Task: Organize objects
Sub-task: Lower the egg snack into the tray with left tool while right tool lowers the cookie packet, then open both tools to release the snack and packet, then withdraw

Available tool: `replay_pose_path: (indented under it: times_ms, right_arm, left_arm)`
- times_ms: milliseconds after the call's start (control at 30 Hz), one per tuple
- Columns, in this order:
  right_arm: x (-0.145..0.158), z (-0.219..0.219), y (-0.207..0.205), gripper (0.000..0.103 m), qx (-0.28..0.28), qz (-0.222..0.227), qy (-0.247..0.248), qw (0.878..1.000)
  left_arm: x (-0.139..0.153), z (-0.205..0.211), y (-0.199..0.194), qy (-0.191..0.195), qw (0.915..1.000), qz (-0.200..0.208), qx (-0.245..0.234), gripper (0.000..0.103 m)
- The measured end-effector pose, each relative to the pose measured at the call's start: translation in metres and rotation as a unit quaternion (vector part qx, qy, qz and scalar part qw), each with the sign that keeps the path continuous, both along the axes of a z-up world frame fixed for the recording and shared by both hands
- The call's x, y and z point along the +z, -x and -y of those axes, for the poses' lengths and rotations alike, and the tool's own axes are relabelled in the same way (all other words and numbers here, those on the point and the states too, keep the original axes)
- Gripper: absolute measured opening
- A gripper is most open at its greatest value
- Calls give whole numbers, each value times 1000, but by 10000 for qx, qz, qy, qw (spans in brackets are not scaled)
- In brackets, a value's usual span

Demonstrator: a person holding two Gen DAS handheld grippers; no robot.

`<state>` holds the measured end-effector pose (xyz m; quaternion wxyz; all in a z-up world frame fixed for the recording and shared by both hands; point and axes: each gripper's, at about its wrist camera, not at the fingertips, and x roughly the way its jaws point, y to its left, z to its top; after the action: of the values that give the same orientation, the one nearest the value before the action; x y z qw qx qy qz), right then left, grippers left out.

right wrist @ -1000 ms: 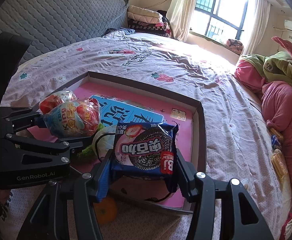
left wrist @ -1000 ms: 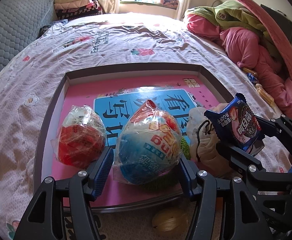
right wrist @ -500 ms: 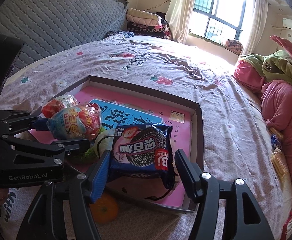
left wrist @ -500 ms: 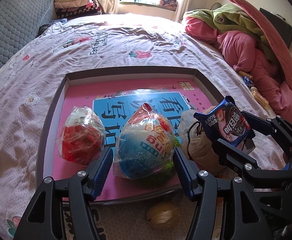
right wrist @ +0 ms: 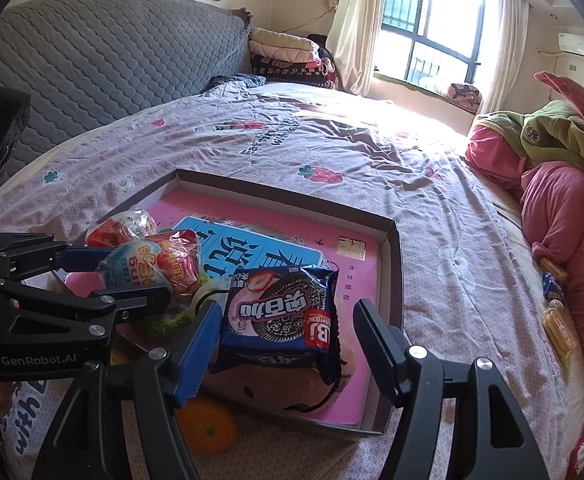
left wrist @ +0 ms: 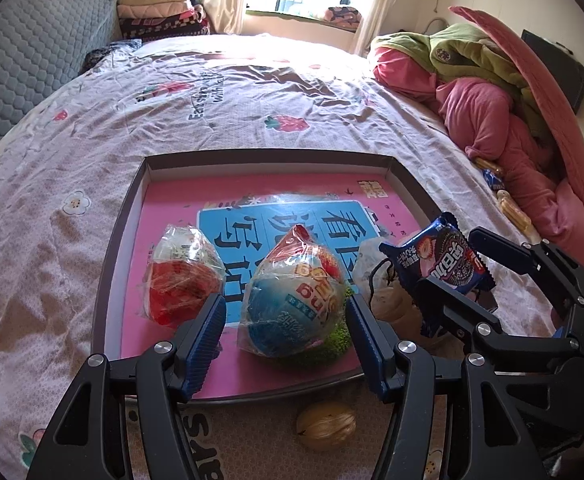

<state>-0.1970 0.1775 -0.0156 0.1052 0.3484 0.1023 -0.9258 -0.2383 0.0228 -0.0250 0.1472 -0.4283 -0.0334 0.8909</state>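
A shallow brown-rimmed tray (left wrist: pixel 268 156) with a pink and blue printed floor lies on the bed. A blue and red egg-shaped snack pack (left wrist: pixel 292 304) rests in it on something green (left wrist: pixel 339 340). My left gripper (left wrist: pixel 288 320) is open around the pack, with small gaps at both pads. A red snack pack (left wrist: pixel 184 280) lies to its left. My right gripper (right wrist: pixel 288 332) has its jaws opening around a blue cookie packet (right wrist: pixel 280 312). The packet rests on a beige drawstring pouch (left wrist: pixel 387 300); the right pad stands clear of it.
A round orange fruit (right wrist: pixel 208 428) lies on the sheet just outside the tray's near rim. Small snack packets (right wrist: pixel 555 320) lie by the pink and green bedding pile (left wrist: pixel 491 112) on the right. A grey quilted headboard (right wrist: pixel 92 72) stands at the left.
The left jaws have come off the egg-shaped pack, which now sits in the tray. The right jaws have spread away from the cookie packet, which has settled lower onto the pouch.
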Motion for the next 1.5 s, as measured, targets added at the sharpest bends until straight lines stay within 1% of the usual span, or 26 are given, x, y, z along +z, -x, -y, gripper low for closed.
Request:
replay_pose_path:
  times_ms: [167, 400, 600, 700, 767, 833, 933, 1100, 1233, 1333, 1500]
  right_arm:
    - [5, 1, -2, 68, 1, -119, 26, 9999]
    - [17, -4, -5, 68, -35, -251, 151, 9996]
    - [27, -8, -11, 69, -36, -384, 249, 9989]
    - [32, -9, -15, 71, -18, -445, 290, 9986]
    - [37, -9, -18, 72, -23, -505, 292, 9983]
    - [40, -9, -23, 72, 10, -550, 305, 9980]
    - [45, -11, -33, 72, 10, -651, 354, 9973]
    - [51, -18, -48, 72, 0, -707, 502, 9962]
    - [49, -18, -56, 72, 64, -614, 568, 9965]
    - [43, -18, -59, 72, 53, -467, 580, 9972]
    - [23, -17, -61, 72, 87, -46, 646, 9979]
  left_arm:
    - [6, 5, -1, -42, 10000, -66, 47, 64]
    - [12, 2, -5, -39, 9999, -143, -15, 64]
    - [25, 1, -13, -69, 9995, -322, -28, 64]
    - [32, 1, -19, -16, 9989, -458, 4, 65]
    - [38, 1, -25, 41, 9984, -565, 27, 69]
    - [43, 1, -31, 103, 9977, -663, 56, 69]
    - [48, 0, -40, 77, 9974, -710, 56, 69]
    - [53, -3, -55, 300, 9956, -881, 99, 70]
    - [50, -3, -63, 406, 9952, -883, 104, 70]
    - [41, -1, -66, 421, 9963, -741, 97, 70]
    - [18, -2, -70, 522, 9977, -437, 16, 70]
